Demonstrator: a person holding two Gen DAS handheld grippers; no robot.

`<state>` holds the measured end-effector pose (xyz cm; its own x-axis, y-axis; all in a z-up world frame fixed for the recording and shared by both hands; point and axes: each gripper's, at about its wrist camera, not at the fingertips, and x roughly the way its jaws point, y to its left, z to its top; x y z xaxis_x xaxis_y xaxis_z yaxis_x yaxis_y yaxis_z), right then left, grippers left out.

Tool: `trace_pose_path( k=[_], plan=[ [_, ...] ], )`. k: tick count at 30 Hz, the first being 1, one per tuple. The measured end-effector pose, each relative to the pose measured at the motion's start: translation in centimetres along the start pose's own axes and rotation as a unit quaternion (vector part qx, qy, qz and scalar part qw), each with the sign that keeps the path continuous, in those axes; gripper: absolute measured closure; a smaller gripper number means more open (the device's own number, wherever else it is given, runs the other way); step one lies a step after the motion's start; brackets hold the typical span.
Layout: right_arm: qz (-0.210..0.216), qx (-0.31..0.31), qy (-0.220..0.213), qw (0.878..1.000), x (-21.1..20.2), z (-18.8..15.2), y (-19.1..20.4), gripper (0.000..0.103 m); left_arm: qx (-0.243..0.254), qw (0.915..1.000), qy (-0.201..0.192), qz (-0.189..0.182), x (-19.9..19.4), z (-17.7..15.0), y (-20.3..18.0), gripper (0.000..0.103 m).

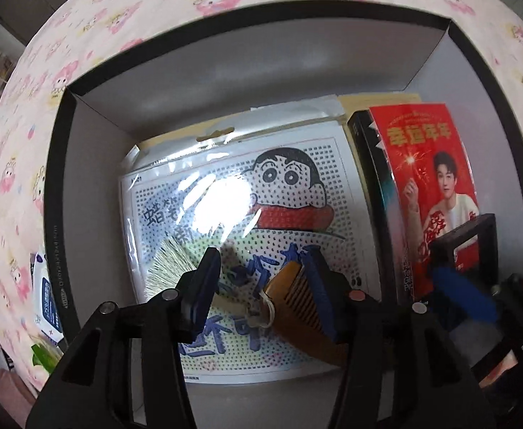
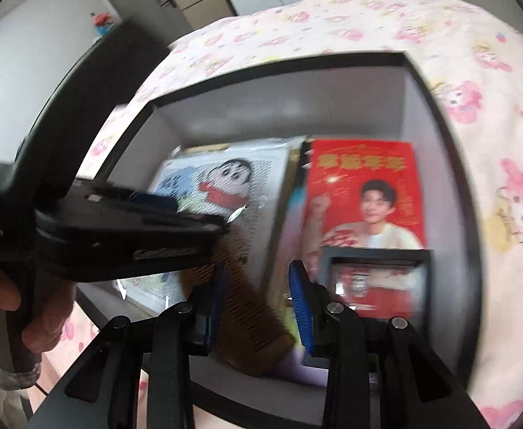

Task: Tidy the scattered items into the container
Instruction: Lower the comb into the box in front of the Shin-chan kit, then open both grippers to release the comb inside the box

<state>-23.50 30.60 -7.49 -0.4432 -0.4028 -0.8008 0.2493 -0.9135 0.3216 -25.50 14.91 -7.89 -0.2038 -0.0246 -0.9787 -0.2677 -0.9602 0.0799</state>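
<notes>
Left tool [image 1: 261, 286], apart around comb [image 1: 297, 293], should release low over box [image 1: 57, 193]; right tool [image 2: 257, 304] state unclear.

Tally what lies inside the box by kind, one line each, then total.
Cartoon bead-art packs: 1
Red printed packets: 1
Wooden combs: 1
Small black frames: 1
Dark books: 1
Total: 5

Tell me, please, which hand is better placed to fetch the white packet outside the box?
Left: the white packet lies just outside the box's left wall, nearest the left gripper, whose jaws stand open.
</notes>
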Motion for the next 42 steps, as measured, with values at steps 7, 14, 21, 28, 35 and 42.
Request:
trace_pose_path(
  k=[7, 14, 21, 28, 35, 42],
  plan=[
    [-0.064, -0.018, -0.027, 0.997, -1.5, 0.0, 0.4, 0.071, 0.022, 0.9994, 0.012, -0.024, 0.9, -0.2, -1.5, 0.053],
    [-0.058, -0.026, -0.019, 0.998, -0.8, 0.0, 0.6, 0.065, 0.037, 0.9986, 0.036, 0.007, 1.6, -1.9, -0.3, 0.051],
    [-0.046, -0.002, -0.033, 0.998, -1.2, 0.1, 0.3, 0.065, 0.013, 0.9998, -0.01, -0.014, 0.9, -2.3, 1.3, 0.058],
    [-0.051, -0.019, -0.037, 0.998, -0.6, 0.0, 0.7, 0.065, 0.008, 0.9963, -0.025, -0.082, 1.2, -1.5, 0.6, 0.071],
    [-0.036, 0.0, -0.046, 0.998, -0.4, 0.4, 0.4, 0.065, 0.028, 0.9921, -0.013, -0.121, 0.7, -2.4, -0.3, 0.071],
    [-0.023, 0.006, -0.059, 0.998, -0.9, 0.5, 0.1, 0.065, 0.068, 0.9927, 0.011, -0.099, 1.7, -2.9, -2.0, 0.069]
  ],
)
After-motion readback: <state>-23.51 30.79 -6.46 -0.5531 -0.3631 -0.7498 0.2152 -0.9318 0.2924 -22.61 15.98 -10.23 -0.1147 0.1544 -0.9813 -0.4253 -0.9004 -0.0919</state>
